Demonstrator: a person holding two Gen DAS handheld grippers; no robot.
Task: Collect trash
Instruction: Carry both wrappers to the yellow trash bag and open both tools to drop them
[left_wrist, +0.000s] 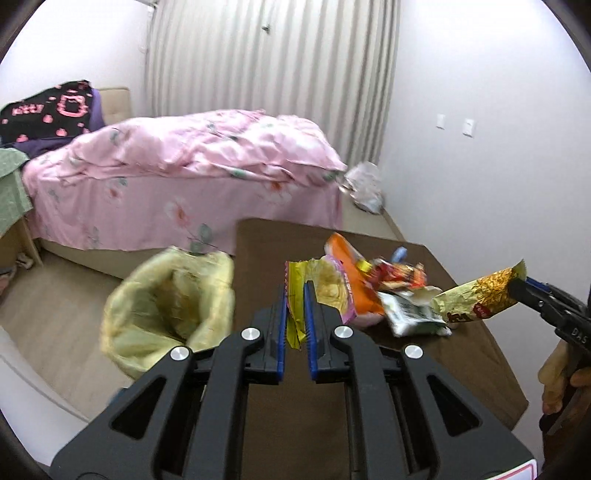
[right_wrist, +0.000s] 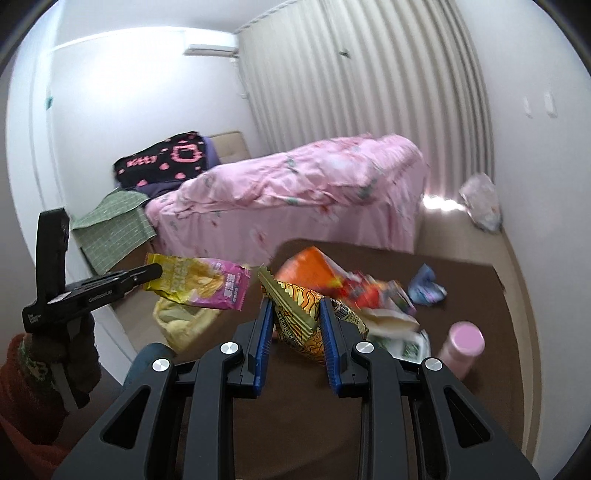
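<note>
My left gripper (left_wrist: 294, 291) is shut on a pink and yellow snack wrapper (left_wrist: 325, 291) and holds it up between the table and the bin; it also shows in the right wrist view (right_wrist: 207, 282). My right gripper (right_wrist: 297, 310) is shut on a yellow noodle wrapper (right_wrist: 295, 314), also seen in the left wrist view (left_wrist: 480, 299), above the table. A bin lined with a yellow bag (left_wrist: 170, 306) stands on the floor left of the brown table (left_wrist: 461, 354). An orange bag (right_wrist: 310, 266) and several more wrappers (right_wrist: 373, 291) lie on the table.
A pink bottle (right_wrist: 463, 347) stands on the table at the right, near a blue crumpled wrapper (right_wrist: 424, 286). A bed with a pink quilt (left_wrist: 192, 158) stands behind the table. A plastic bag (left_wrist: 364, 182) lies on the floor by the wall.
</note>
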